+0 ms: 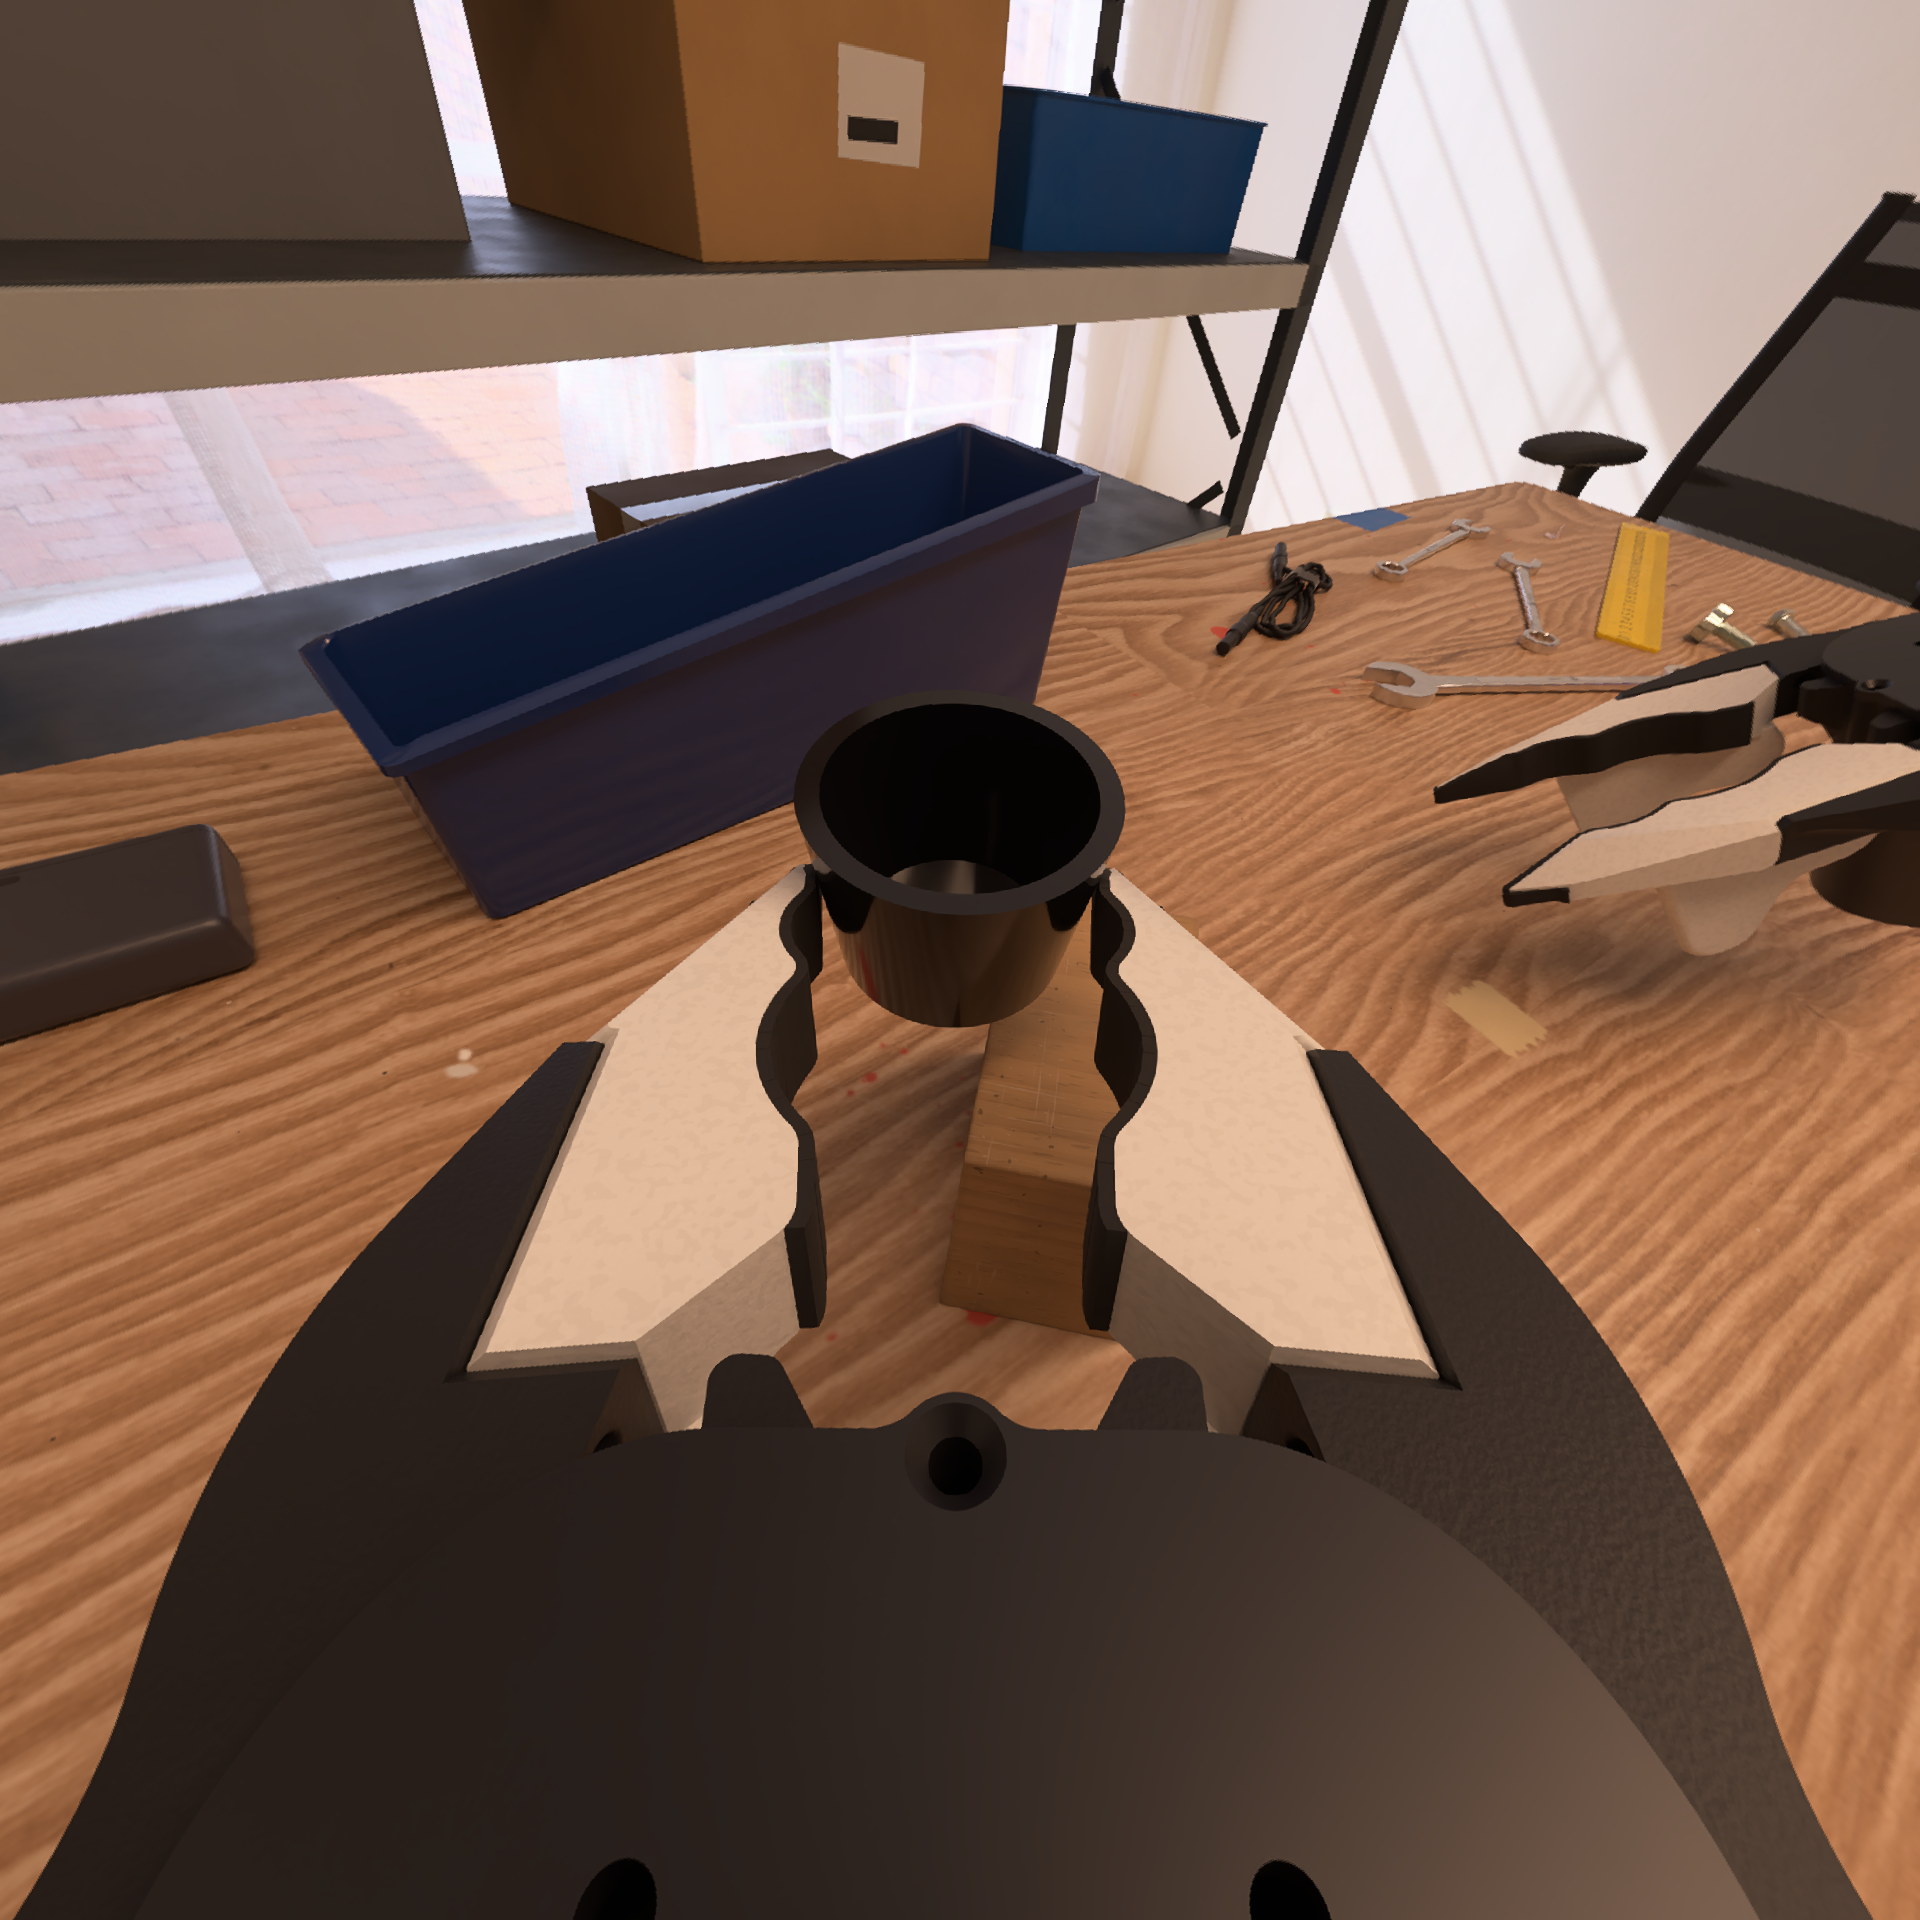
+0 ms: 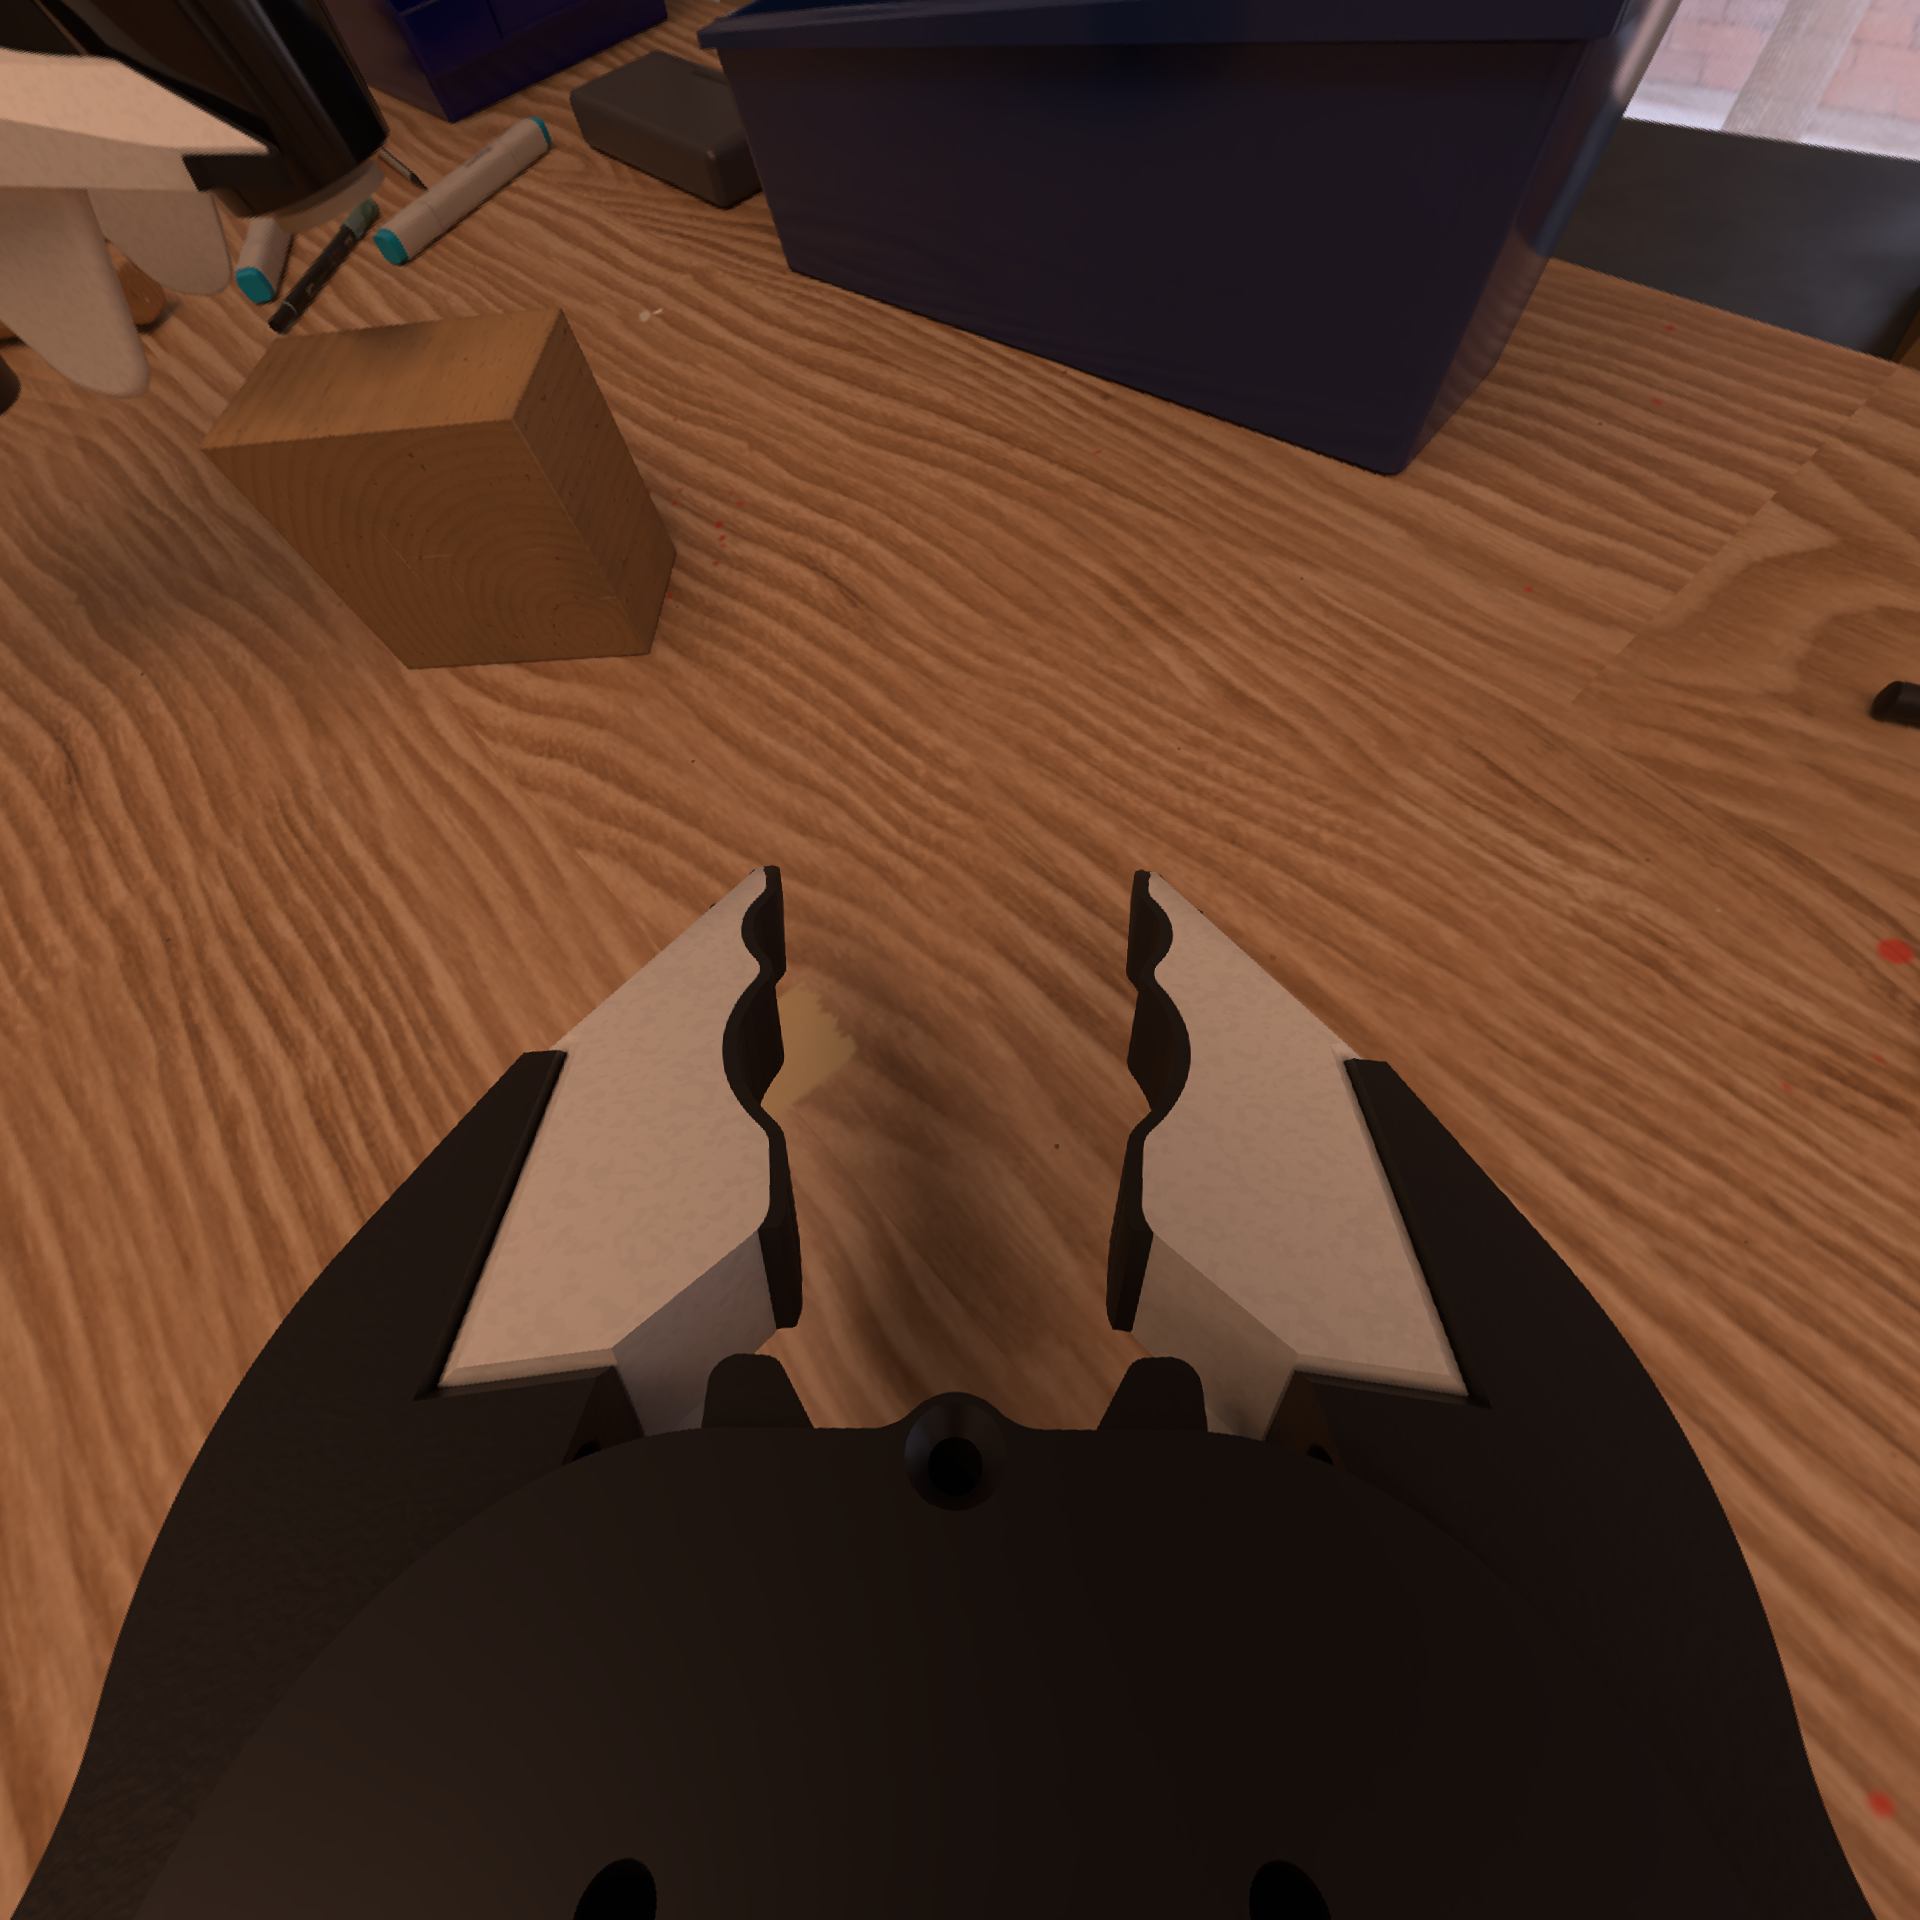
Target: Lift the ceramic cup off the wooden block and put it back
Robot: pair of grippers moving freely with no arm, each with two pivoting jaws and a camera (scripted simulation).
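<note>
Wooden table (image 1: 1455, 1195): blue bin (image 1: 727, 665) behind held cup (image 1: 956, 894).

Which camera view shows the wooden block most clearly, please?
The right wrist view. There the wooden block stands whole on the table with its bare top and two sides visible. In the left wrist view the block is partly hidden behind the black cup held by the left gripper and its right finger.

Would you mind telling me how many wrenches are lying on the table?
3, all at the table's far right: one farthest back, one nearer beside the yellow block, one nearest, partly hidden by the right tongs. Others may be hidden.
</note>
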